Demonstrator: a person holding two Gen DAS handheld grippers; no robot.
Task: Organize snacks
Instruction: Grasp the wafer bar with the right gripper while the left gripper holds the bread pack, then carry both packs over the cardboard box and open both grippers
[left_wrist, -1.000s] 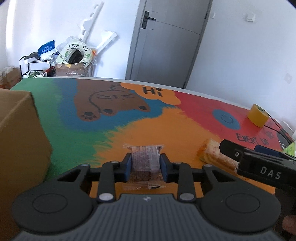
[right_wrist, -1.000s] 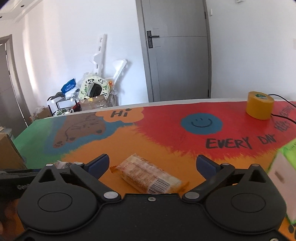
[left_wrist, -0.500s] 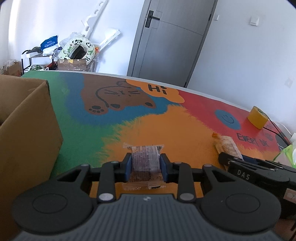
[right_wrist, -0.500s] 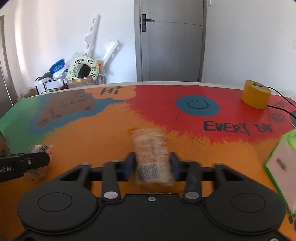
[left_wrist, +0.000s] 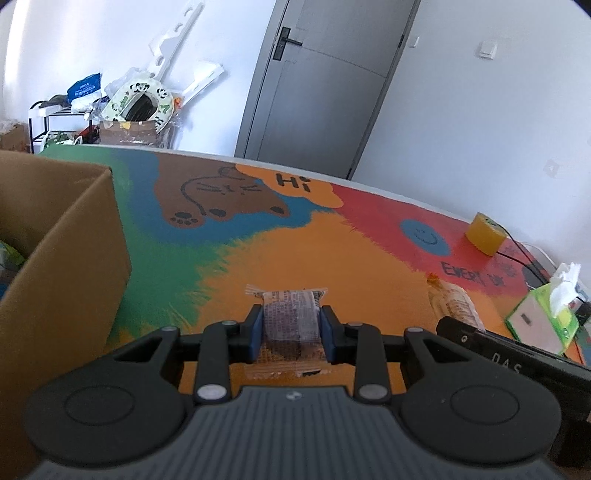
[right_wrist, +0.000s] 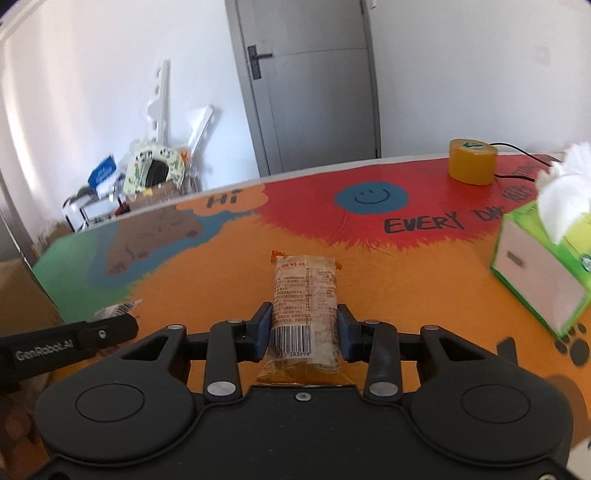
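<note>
Item: left gripper (left_wrist: 291, 330) clamped on a small dark wrapped snack (left_wrist: 291, 320) beside the cardboard box (left_wrist: 66, 236), right gripper (right_wrist: 303, 334) clamped on an orange biscuit pack (right_wrist: 304, 299) above the table (right_wrist: 406, 288); risk: slick film slipping free during carry.

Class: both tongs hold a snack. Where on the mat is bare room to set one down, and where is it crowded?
Bare: the orange middle, between the box and the tissue box. Crowded: the right end, with the tissue box, tape roll and cable.
</note>
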